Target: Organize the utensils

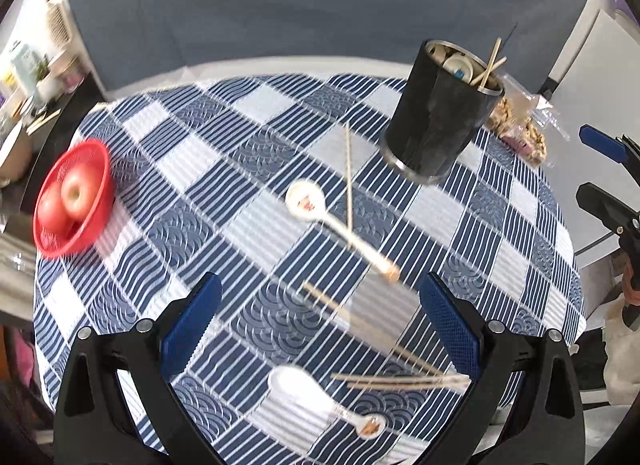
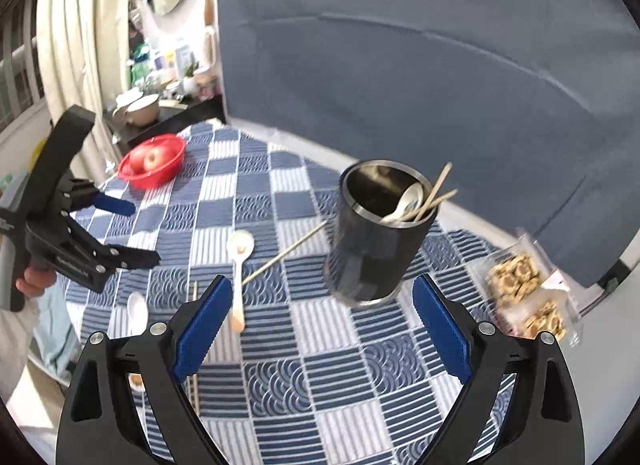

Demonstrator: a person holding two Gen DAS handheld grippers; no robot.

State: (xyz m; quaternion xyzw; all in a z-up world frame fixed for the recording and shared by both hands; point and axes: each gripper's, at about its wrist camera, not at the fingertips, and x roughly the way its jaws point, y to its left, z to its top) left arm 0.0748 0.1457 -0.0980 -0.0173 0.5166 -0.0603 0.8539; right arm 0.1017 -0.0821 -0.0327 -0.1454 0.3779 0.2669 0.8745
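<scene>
Both your tools, left tool (image 1: 320, 329) and right tool (image 2: 322, 325), stand apart, holding nothing. The spoons (image 1: 316, 201) and chopsticks (image 1: 349, 177) lie on the counter (image 1: 208, 169); the holder (image 1: 440, 113) stands at 1 o'clock.

- One black holder (image 1: 436, 121), with one spoon and two chopsticks inside.
- Two spoons (image 1: 340, 225) on the cloth.
- Two apples (image 1: 66, 201) in one red basket (image 1: 96, 161).
- Two grippers (image 1: 320, 329).

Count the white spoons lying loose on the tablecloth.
2: one mid-table with a chopstick across its handle, one at the near edge. The holder contains more.
</scene>
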